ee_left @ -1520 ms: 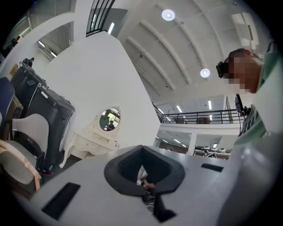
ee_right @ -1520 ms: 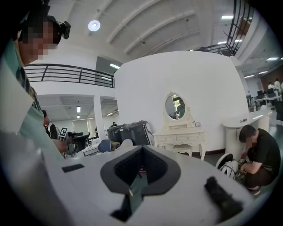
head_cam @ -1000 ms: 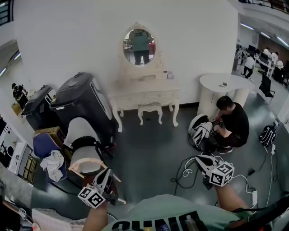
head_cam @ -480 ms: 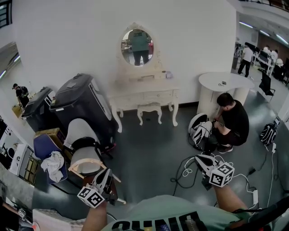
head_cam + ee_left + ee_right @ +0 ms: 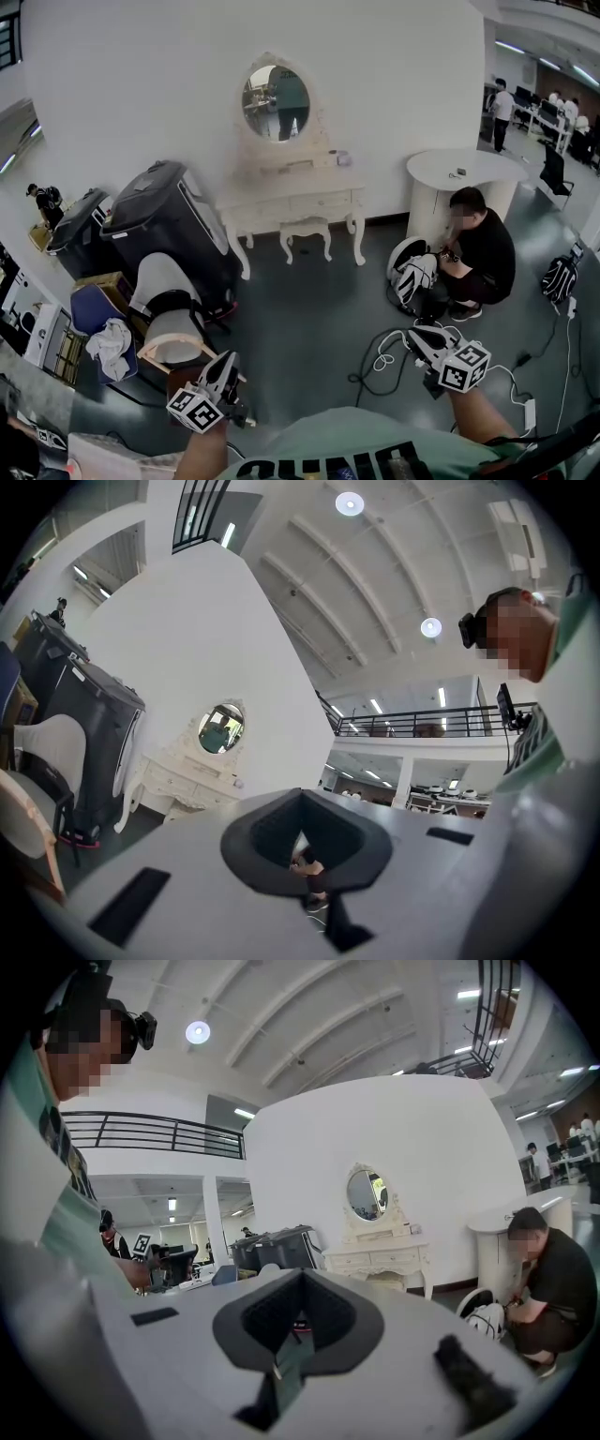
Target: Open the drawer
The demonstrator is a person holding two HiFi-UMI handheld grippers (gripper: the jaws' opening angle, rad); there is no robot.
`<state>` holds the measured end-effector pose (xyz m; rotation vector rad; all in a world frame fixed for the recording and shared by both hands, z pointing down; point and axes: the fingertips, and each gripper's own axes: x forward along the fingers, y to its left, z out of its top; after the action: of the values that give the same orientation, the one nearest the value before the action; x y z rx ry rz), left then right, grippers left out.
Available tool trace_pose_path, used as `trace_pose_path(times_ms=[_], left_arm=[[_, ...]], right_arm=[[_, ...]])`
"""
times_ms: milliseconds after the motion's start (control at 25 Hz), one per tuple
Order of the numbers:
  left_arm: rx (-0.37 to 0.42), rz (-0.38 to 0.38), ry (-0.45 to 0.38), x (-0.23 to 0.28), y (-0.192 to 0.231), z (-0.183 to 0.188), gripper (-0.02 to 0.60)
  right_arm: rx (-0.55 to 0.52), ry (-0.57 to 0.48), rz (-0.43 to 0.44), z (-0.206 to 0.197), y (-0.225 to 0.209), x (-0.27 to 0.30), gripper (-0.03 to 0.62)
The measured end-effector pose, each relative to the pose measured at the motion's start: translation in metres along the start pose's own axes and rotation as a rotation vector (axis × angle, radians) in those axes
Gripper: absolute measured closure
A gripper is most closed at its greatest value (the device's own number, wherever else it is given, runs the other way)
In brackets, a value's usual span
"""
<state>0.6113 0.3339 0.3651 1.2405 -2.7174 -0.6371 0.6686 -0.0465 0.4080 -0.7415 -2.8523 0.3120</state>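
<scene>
The carved wooden dressing table (image 5: pixel 291 200) is showing cream-white against the plain white wall (image 5: pixel 141 84) — the smooth floor (image 5: pixel 309 319) is showing dark grey. The big wheeled plastic bins (image 5: pixel 169 220) are showing black. The left gripper (image 5: pixel 230 364) and right gripper (image 5: pixel 411 336) are wearing cubes patterned in black-and-white squares.

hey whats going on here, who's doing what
A person holds a pair of tongs in each hand: the left tongs and the right tongs are both shut and empty. Across the floor, a white dressing table stands against the wall. Its drawers look shut, and neither pair of tongs is near them. A second person crouches off to the right, busy with something else.
</scene>
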Motion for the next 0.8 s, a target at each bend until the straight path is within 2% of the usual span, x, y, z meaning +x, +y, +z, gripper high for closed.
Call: trace_pose_path(times_ms=[440,600,800], left_arm=[[-0.023,0.008,0.045,0.039,-0.032,-0.035,0.575],[-0.033,0.013,0.053,0.042,-0.012,-0.035,0.575],[-0.048,-0.017,0.045,0.046,0.042,-0.017,0.575]], right_arm=[[-0.003,0.04,0.05,-0.004,-0.039,-0.013,0.582],[0.001,0.058,0.06,-0.008,-0.038,0.007,0.582],[-0.017,0.073,0.055,-0.004,-0.02,0.06,0.582]])
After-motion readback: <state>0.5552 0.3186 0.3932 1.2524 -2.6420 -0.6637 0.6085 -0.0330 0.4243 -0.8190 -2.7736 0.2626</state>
